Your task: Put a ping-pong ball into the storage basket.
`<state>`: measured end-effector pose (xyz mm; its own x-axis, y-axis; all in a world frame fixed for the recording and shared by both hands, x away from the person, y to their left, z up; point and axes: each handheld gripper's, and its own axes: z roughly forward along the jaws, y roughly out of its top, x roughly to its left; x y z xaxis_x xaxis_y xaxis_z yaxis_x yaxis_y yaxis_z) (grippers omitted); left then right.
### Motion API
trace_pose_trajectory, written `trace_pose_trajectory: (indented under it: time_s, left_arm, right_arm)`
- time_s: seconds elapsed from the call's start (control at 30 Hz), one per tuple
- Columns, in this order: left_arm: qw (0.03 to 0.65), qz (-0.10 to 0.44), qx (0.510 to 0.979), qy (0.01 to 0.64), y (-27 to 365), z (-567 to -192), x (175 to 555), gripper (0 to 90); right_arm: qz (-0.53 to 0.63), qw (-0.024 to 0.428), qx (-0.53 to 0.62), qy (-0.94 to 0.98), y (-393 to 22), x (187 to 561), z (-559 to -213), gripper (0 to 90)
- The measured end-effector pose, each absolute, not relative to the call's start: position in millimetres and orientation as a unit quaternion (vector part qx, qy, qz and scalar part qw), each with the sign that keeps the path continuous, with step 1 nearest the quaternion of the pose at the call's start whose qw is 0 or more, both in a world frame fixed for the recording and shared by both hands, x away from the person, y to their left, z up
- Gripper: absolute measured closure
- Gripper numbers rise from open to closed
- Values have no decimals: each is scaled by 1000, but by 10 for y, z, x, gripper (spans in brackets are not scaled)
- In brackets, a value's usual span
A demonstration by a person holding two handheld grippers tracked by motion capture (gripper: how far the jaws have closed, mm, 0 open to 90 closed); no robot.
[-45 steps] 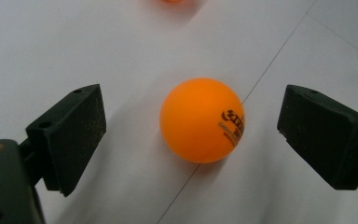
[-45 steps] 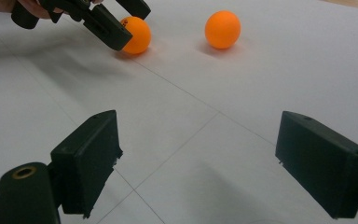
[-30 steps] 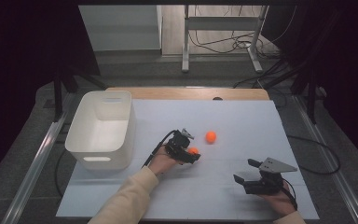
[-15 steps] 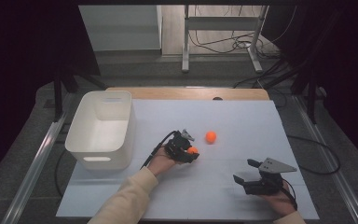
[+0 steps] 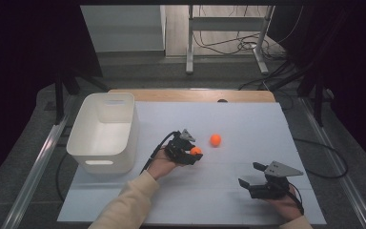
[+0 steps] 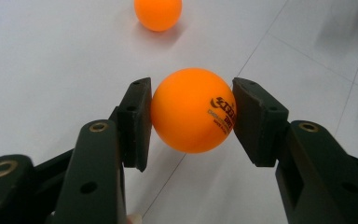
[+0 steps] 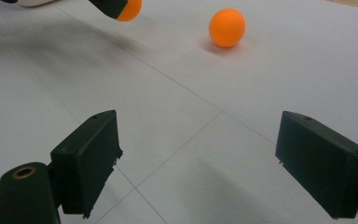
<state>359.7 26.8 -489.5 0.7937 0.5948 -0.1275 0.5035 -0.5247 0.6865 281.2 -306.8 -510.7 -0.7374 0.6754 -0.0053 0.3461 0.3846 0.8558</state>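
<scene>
we see a person's two hands at a white desk [image 5: 248, 119], each holding a black claw. the left claw [image 5: 194, 155] sits near the middle of the desk, and its two jaws pinch an orange ball [image 6: 193, 110] from both sides; in the left gripper view both pads touch the ball, which bears a small dark printed mark on its right side. we cannot tell whether this ball rests on the desk or is lifted just off it. the left hand [image 5: 161, 163] wraps the claw's body, a cream sleeve [image 5: 124, 207] runs to the bottom edge, and a black cable trails from the claw toward the person.

a second orange ball [image 5: 215, 139] lies free on the desk just beyond and to the right of the held one, apart from it; in the right gripper view it shows at the top [image 7: 227, 27].

the right claw [image 5: 253, 175] is near the desk's front right part, well apart from both balls, its jaws spread wide with bare desk between them, and a grey three-cornered plate on top. the right hand [image 5: 286, 202] holds it from below.

a white bin [image 5: 124, 131] stands at the desk's left edge, to the left of the left claw, and its inside looks bare.
</scene>
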Motion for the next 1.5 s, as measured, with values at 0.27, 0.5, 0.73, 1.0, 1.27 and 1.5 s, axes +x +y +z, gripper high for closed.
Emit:
trace_pose_trajectory:
  time_s: [0.27,0.5,0.73,1.0,1.27,1.5]
  left_arm:
    - [380,66,870,307,288,-4796,3538,504]
    - [394,72,865,304,334,-4672,3500,503]
    - [406,74,859,304,406,-4586,3487,503]
    - [419,80,851,306,516,-4474,3466,503]
    - [433,90,843,307,616,-4337,3422,503]
    - [446,100,834,309,696,-4235,3385,503]
  right_arm:
    - [460,184,314,810,-3065,2806,-5103,140]
    - [460,184,314,810,-3064,2804,-5102,141]
    - [462,188,314,808,-3065,2802,-5098,142]
    - [460,188,315,809,-3065,2803,-5099,142]
    - [459,188,314,810,-3063,2804,-5100,142]
    - [456,190,317,810,-3063,2805,-5103,144]
